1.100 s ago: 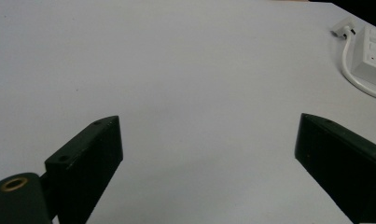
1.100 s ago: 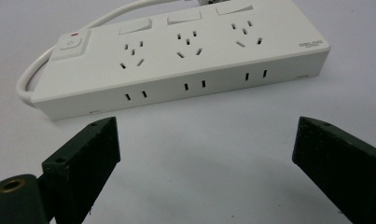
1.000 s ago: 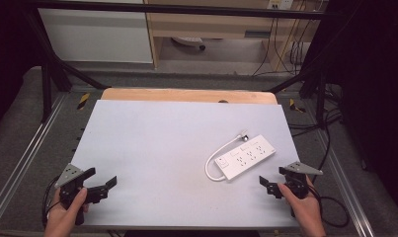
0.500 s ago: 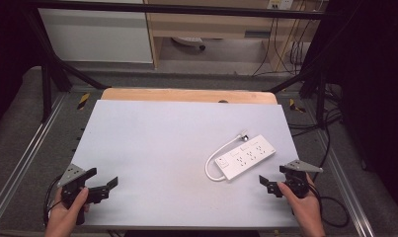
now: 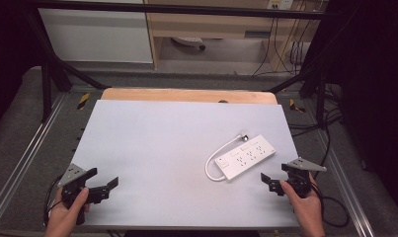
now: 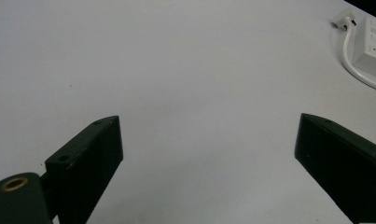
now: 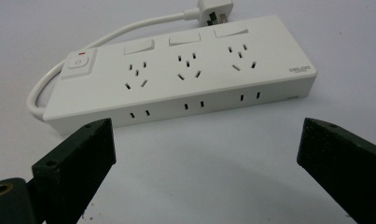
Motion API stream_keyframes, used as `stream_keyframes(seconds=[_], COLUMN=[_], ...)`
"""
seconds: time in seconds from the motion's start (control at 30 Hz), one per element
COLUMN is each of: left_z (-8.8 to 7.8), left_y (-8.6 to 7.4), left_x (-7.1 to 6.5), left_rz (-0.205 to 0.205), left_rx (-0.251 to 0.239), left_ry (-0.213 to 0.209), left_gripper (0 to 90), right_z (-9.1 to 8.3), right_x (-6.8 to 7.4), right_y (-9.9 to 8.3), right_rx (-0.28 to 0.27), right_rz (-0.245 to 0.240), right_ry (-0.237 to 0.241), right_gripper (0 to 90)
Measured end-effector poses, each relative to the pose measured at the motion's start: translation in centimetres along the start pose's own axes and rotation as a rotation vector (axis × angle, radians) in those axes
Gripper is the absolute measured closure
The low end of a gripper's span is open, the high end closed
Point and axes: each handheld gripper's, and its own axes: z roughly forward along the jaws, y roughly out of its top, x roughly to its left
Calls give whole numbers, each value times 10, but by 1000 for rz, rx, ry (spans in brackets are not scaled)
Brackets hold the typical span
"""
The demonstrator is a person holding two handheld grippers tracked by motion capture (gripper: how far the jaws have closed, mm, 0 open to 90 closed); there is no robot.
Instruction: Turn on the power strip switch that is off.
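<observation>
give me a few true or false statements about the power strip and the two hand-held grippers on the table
1. The power strip lies flat on the table. True.
2. The right hand-held gripper is clamped on the power strip. False: it is open and sits just short of the strip, not touching it.
3. The left hand-held gripper is open and holds nothing. True.
4. The plug is pushed into one of the strip's own sockets. False: it lies on the table behind the strip.
5. The strip's cord is black. False: it is white.
</observation>
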Motion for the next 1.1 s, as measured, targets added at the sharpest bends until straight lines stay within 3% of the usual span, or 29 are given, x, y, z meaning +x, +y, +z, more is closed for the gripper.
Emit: stream_keyframes(seconds=[0.57,1.1], left_z=[2,4], left_y=[0,-1], left_x=[0,-1], left_rz=[-5,7], left_rx=[7,19], left_ry=[-4,-11], left_gripper=[60,66], right_z=[-5,5], right_x=[6,8], right_y=[8,43], right_rx=[-77,-46], right_rz=[-4,-33], right_ry=[3,20], right_gripper=[55,62])
